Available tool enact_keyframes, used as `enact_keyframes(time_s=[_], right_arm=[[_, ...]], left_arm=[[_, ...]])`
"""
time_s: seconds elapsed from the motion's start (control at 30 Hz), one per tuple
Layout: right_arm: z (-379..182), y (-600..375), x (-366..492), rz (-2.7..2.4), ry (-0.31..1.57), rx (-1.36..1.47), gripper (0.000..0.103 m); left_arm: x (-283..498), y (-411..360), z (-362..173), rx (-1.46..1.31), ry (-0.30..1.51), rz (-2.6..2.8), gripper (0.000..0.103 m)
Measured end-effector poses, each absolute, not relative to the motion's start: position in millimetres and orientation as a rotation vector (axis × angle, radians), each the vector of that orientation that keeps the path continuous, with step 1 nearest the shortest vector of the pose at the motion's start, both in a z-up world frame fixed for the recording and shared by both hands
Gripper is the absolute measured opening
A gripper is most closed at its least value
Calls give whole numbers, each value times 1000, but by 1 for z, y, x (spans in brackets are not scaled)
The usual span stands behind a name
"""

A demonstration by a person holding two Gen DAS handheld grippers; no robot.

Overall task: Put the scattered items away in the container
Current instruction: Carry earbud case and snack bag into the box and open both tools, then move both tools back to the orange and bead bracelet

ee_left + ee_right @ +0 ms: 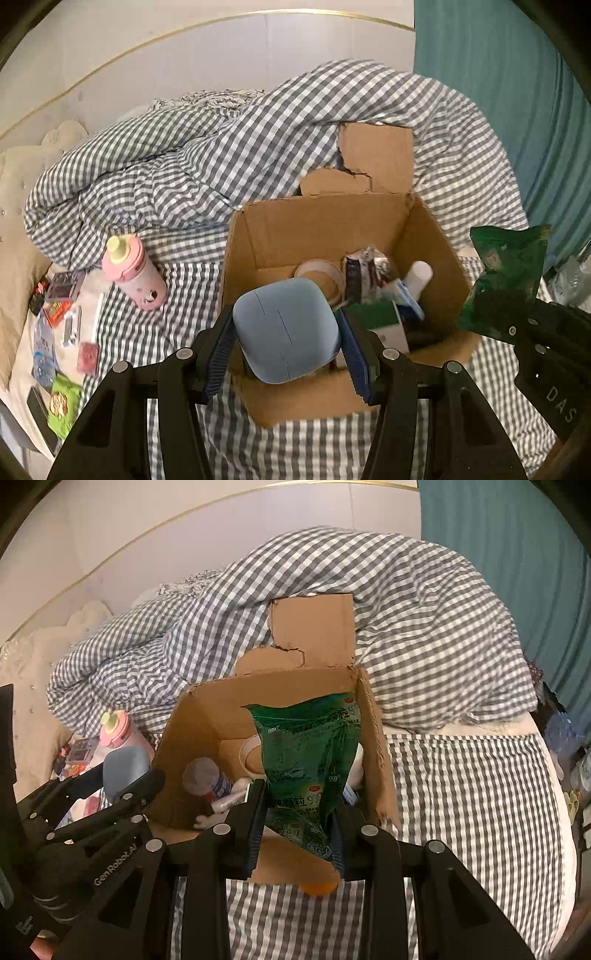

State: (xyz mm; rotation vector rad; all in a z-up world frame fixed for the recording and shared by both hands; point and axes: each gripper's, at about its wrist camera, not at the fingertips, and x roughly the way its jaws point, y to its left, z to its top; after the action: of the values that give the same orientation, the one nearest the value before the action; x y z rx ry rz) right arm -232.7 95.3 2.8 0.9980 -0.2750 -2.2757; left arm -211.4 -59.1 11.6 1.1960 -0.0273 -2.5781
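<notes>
An open cardboard box [317, 229] stands on the checked bed, with tape, a white bottle and packets inside; it also shows in the right wrist view [207, 716]. My left gripper [286, 354] is shut on a light blue case [286, 328] held over the box's near edge. My right gripper [297, 830] is shut on a green packet [310, 760] held upright over the box's near right side. The green packet [506, 273] and the right gripper show at the right of the left wrist view. A pink bottle [133, 273] lies left of the box.
Several small items lie at the bed's left edge: a green snack packet [62, 406], a pink card [88, 356], a red box [55, 312]. A rumpled checked duvet [221, 147] is piled behind the box. A teal curtain [517, 92] hangs at right.
</notes>
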Motion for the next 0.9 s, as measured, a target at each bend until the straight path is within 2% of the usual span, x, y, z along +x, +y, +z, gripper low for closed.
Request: enact_keyframes(time_s=[0.17,0.23,0.27,0.3,0.33,0.37,0.4,0.5,0.67,0.9], right_arm=[[-10,79,-259,-2274,-270,1038,30],[-15,77,-266,-2281,-261,1051,34],[-16,76,-268,-2298,-259,1044,41],[-16,76,-269,-2315,-252,1041,72],[-17,76,-270,-2350,-241,1042,97],[-17,79,-268,-2398,-244,1030,98],[-17,83,-267,-2429,-252,1012,98],[-19,88,-266,-2397,-270,1022,98],[-14,97,-255,-2412,-254,1008,98],[1,121,-225,-2432,-261,959,98]], left_arm=[[-240,-70,-7,1232,-19,-2547,56],[-250,-74,-18,1260,-14,-2536,56],[-253,-75,-21,1266,-14,-2540,56],[-256,-75,-24,1273,-20,-2547,59],[-258,-73,-26,1281,-19,-2575,80],[-259,-72,-27,1286,-25,-2583,98],[-259,-69,-27,1273,-54,-2570,103],[-255,-62,-30,1205,-156,-2527,103],[-248,-60,-31,1222,-118,-2523,103],[-220,-51,1,1161,-149,-2539,103]])
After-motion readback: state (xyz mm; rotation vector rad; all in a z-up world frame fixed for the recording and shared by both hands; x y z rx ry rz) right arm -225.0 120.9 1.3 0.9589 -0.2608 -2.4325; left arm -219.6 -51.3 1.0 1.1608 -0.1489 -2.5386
